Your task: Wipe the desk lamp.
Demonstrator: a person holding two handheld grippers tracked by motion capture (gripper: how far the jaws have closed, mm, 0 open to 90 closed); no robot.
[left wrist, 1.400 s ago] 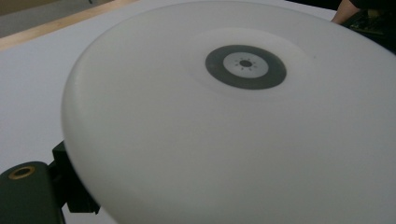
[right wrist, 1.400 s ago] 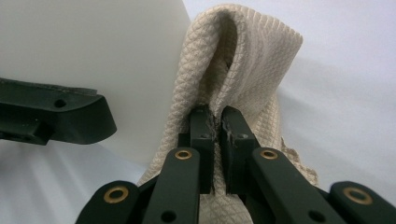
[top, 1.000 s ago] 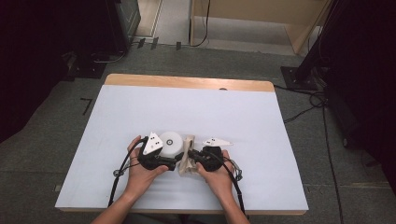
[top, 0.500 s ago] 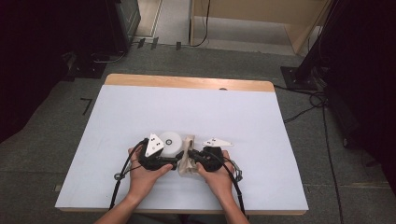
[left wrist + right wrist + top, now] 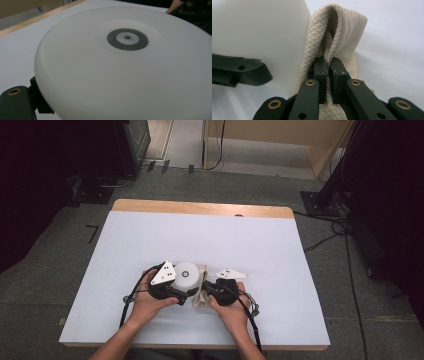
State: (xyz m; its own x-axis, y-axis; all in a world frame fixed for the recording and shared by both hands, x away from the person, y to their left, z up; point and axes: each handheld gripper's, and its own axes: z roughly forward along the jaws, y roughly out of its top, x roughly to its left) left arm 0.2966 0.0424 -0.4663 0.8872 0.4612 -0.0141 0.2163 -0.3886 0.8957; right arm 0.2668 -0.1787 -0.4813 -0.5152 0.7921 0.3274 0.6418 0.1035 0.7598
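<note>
Near the front edge of the white table (image 5: 150, 235), a person's two hands bring their grippers together over a white round disc (image 5: 186, 273) and a cream quilted cloth (image 5: 202, 295). The left gripper (image 5: 186, 294) lies at the disc's near left side, its grey three-cornered plate above the hand; in the left gripper view the disc's smooth white face, marked with a dark ring around a small sun-like sign, sits very close before the camera, and one black finger (image 5: 37, 100) shows at the disc's lower left rim, touching it. Whether the left fingers clamp the disc cannot be told from these views. The right gripper (image 5: 329, 68) has its fingers drawn narrow and pinched on a raised fold of the cloth, which stands upright just beside the disc's rim. In the high view the cloth lies between the two grippers, touching the disc's right side.
</note>
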